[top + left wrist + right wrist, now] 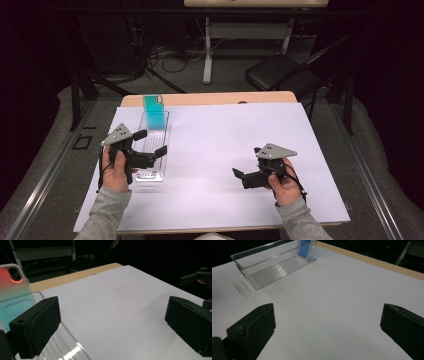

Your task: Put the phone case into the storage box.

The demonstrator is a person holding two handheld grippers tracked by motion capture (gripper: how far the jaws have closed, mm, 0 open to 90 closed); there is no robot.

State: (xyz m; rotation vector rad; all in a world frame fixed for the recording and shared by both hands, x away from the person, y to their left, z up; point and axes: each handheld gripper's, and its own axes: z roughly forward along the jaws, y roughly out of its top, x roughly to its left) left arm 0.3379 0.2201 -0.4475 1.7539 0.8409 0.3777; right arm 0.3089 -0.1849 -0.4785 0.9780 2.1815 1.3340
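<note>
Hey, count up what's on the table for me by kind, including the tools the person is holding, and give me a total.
Clear plastic bin: 1
Phone case, teal and standing in the bin's far end: 1
Hand-held tools: 2, the left tool and the right tool
White sheet covering the table: 1
Total: 5

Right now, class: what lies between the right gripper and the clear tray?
Nothing: in the high view, only bare white sheet separates the right gripper from the clear tray.
</note>
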